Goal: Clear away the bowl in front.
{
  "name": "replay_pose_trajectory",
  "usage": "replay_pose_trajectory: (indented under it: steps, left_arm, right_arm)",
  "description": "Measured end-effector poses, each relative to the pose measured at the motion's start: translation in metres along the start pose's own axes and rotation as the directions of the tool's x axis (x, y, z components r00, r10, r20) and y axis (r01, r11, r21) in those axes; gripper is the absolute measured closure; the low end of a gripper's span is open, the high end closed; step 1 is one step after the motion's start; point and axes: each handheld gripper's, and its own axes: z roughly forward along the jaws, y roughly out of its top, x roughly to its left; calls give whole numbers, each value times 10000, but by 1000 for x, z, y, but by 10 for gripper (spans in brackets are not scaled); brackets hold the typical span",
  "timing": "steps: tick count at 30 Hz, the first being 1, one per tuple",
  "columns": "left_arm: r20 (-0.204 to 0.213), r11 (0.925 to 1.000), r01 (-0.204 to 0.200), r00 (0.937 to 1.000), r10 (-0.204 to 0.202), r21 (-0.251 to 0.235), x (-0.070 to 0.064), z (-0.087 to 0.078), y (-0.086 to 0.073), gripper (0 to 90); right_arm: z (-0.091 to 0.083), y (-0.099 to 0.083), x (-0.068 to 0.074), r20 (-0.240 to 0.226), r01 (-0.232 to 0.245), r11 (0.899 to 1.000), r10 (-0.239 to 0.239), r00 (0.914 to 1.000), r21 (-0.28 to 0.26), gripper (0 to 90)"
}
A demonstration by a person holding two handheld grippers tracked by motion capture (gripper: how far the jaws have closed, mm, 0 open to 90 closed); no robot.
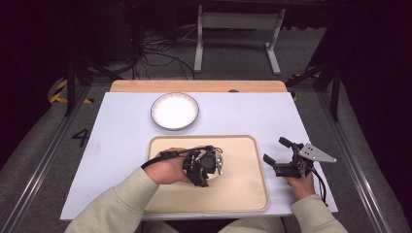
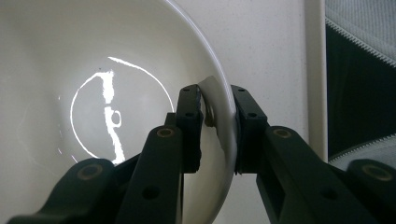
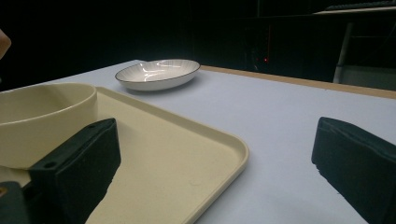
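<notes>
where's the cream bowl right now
In the high view the cream bowl sits on the tray, left of centre, its rim pinched by the left gripper.

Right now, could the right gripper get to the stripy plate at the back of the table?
Probably yes. The right gripper is open and holds nothing, and bare table lies between it and the stripy plate. The tray sits off to one side.
</notes>
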Motion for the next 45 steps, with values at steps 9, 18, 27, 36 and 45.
replay_pose_trajectory:
  steps: [9, 18, 27, 36, 45]
  left_arm:
    - [112, 9997, 132, 9999, -129, -220, 0, 2, -1, 640]
    - [294, 9908, 501, 9985, -468, -1257, 0, -11, -4, 435]
    - [238, 9640, 886, 9961, -854, -2507, -3, -31, -15, 302]
    - [-92, 9271, 1129, 9922, -1244, -3575, -8, -44, -28, 227]
    - [-506, 8545, 1454, 9793, -1961, -4987, -13, -61, -52, 184]
  right_arm:
    - [0, 0, 0, -2, -28, 10000, 28, 10000, 17, 15]
    - [0, 0, 0, -17, -20, 10000, 20, 10000, 27, 14]
    - [0, 0, 0, -13, -54, 10000, 54, 10000, 35, 13]
    - [1, 0, -1, -50, -73, 9999, 74, 10000, 90, 11]
    - [1, 1, -1, -128, -164, 9998, 165, 9998, 73, 8]
